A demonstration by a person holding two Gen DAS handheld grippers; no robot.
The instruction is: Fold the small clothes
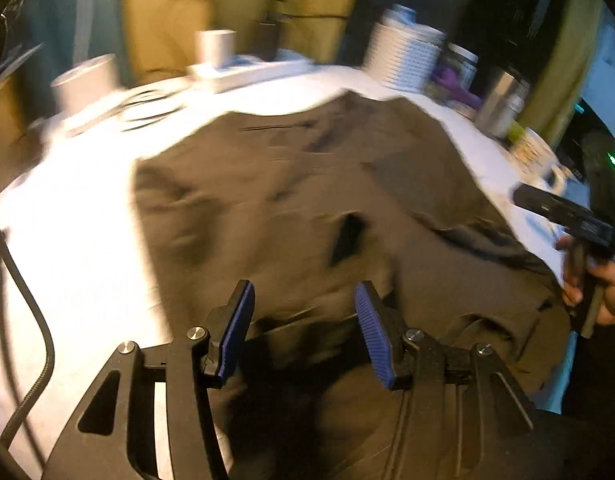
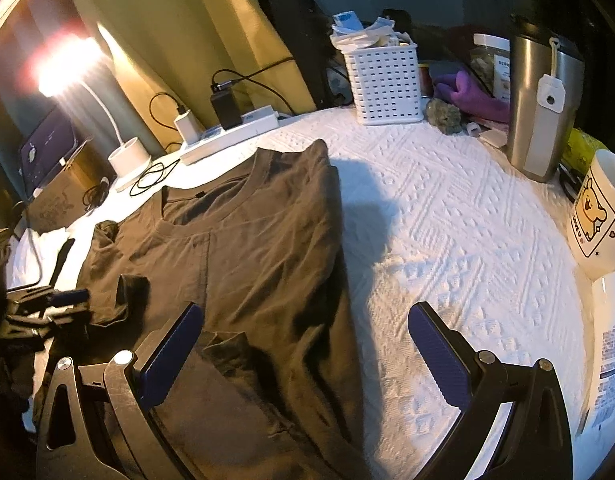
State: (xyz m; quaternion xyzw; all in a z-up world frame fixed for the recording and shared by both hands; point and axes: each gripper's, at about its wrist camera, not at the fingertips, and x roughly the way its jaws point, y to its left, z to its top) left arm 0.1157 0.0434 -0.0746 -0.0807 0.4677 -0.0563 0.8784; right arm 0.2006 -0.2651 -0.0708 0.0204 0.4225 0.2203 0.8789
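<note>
Lying flat on the white textured cover (image 2: 447, 208), the dark t-shirt (image 2: 247, 248) sits toward the cover's left half, neckline toward the far edge, right side already turned in to a straight long edge, left sleeve still bunched near the left edge.

We see these risks:
- The left gripper (image 1: 303, 332) hangs over the near hem with blue pads spread and nothing between them; if it closes here it may pinch only the top layer and drag the turned-in side open.
- Left view is blurred, so exact contact with the cloth we cannot tell.
- The loose cable (image 1: 23, 280) at the left edge could snag the left gripper on a sweep.
- A wide swing toward the right edge could knock the steel tumbler (image 2: 543, 108) or the cartoon mug (image 2: 599, 216); the white basket (image 2: 383, 84) at the far edge is less exposed.

The right gripper (image 2: 303, 356) hovers above the near edge, jaws spread wide and empty, straddling the shirt's folded right edge: left pad over cloth, right pad over bare cover. In the left view, a hand (image 1: 603, 280) holds it at the shirt's right side.
</note>
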